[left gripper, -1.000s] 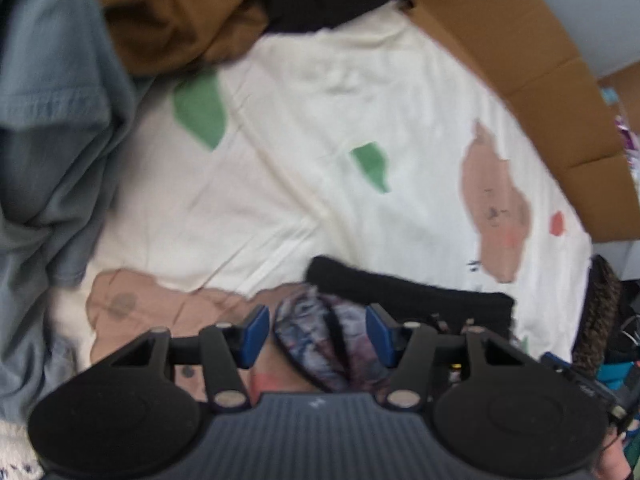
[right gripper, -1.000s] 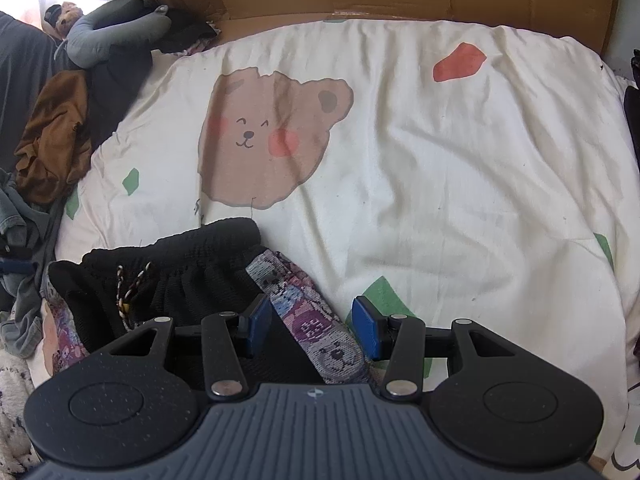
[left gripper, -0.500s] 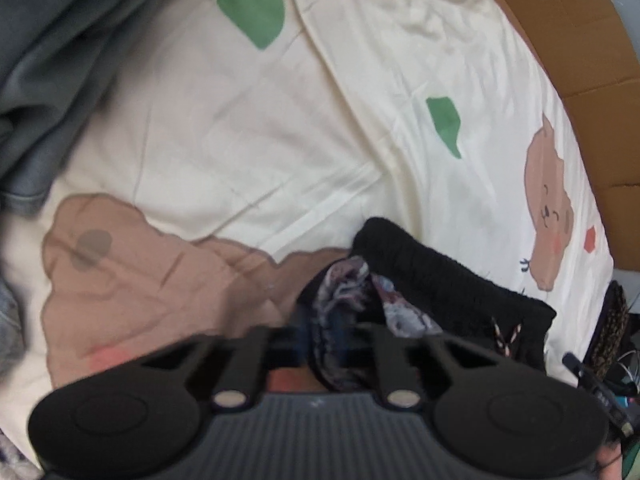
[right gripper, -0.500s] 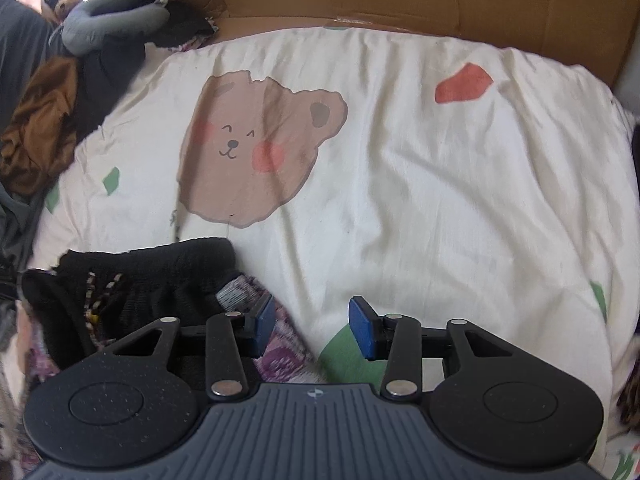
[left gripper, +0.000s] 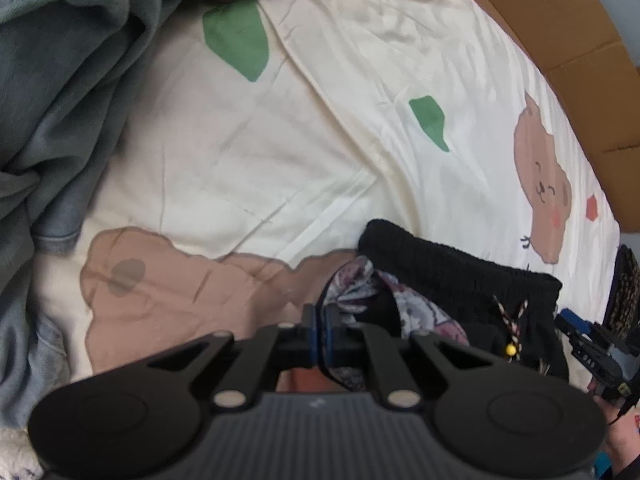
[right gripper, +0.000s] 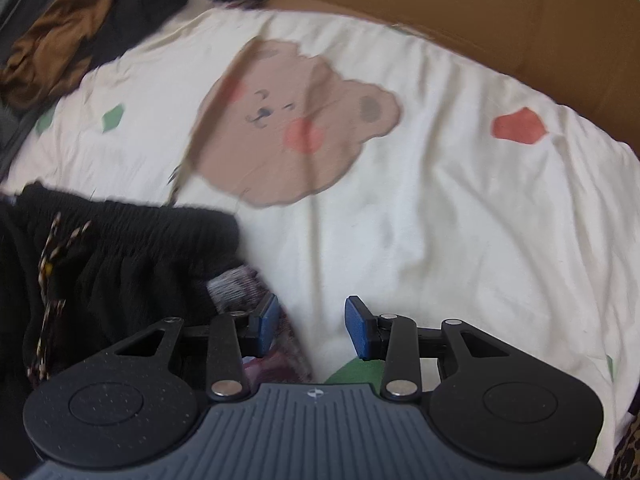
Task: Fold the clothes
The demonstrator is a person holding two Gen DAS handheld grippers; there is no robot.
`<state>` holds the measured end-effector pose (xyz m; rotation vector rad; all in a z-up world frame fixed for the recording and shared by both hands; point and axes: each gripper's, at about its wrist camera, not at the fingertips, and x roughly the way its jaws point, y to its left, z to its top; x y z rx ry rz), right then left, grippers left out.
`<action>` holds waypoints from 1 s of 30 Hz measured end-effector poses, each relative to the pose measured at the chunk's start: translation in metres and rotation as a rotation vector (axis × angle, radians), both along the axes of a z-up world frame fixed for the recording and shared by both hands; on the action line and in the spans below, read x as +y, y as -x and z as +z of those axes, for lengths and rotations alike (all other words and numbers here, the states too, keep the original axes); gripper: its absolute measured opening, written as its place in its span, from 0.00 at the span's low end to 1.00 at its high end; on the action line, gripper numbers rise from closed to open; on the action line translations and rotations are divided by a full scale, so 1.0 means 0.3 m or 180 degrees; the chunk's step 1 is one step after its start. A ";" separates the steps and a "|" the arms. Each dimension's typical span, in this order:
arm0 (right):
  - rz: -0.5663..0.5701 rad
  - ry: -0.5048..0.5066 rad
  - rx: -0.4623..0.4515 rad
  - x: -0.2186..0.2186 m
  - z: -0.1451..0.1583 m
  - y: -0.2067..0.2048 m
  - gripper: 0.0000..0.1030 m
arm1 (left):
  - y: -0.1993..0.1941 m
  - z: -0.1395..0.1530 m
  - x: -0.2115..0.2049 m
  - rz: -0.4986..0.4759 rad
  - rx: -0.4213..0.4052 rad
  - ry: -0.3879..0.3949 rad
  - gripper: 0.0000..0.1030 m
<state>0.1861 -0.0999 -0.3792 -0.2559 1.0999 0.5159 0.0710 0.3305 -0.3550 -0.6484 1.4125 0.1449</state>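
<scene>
Bed: cream bear-print sheet (left gripper: 248,152), cardboard (right gripper: 460,12) along its far edge, heaped clothes (left gripper: 60,92) at one side. Your left gripper (left gripper: 319,330) is pinched tight on the patterned shorts (left gripper: 360,292). Your right gripper (right gripper: 312,322) is closing, its jaws still apart over the sheet, the shorts' fabric beside one pad.

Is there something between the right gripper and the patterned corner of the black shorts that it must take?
Nothing visible. The right gripper is closing, and the patterned fabric of the black shorts lies at its left finger, with only bear-print sheet between the pads.

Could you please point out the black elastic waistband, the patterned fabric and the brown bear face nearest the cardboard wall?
black elastic waistband (left gripper: 460,268), left wrist view, on its gathered band.
patterned fabric (left gripper: 352,286), left wrist view, on the bunched fold ahead of the fingers.
brown bear face (right gripper: 288,120), right wrist view, on its muzzle.
</scene>
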 end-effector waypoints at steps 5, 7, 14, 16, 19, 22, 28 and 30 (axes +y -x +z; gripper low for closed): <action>0.0284 0.0127 -0.0110 0.052 -0.007 0.063 0.36 | -0.004 -0.010 0.006 -0.0006 0.0008 0.0006 0.04; 0.0332 0.0137 -0.0107 0.063 -0.008 0.074 0.36 | -0.004 -0.014 0.009 -0.0012 0.0012 0.0011 0.05; 0.0308 -0.0028 -0.0210 0.046 0.039 0.031 0.36 | -0.004 -0.012 0.032 -0.0034 -0.0002 0.0010 0.05; 0.0312 -0.0075 -0.0157 0.039 0.041 0.001 0.36 | -0.006 -0.013 0.035 -0.0036 0.0001 0.0010 0.04; 0.0392 -0.0205 0.0013 0.043 0.028 -0.035 0.36 | -0.010 -0.012 0.035 -0.0074 -0.0001 -0.0003 0.04; 0.0469 -0.0206 0.0105 0.068 0.002 -0.060 0.36 | -0.014 -0.010 0.036 -0.0104 -0.0009 -0.0033 0.04; 0.0743 -0.0252 0.0341 0.128 -0.026 -0.079 0.29 | -0.017 -0.003 0.050 -0.0143 -0.0014 -0.0120 0.03; 0.0799 -0.0252 0.0394 0.138 -0.029 -0.085 0.29 | -0.017 -0.007 0.054 -0.0149 -0.0009 -0.0124 0.03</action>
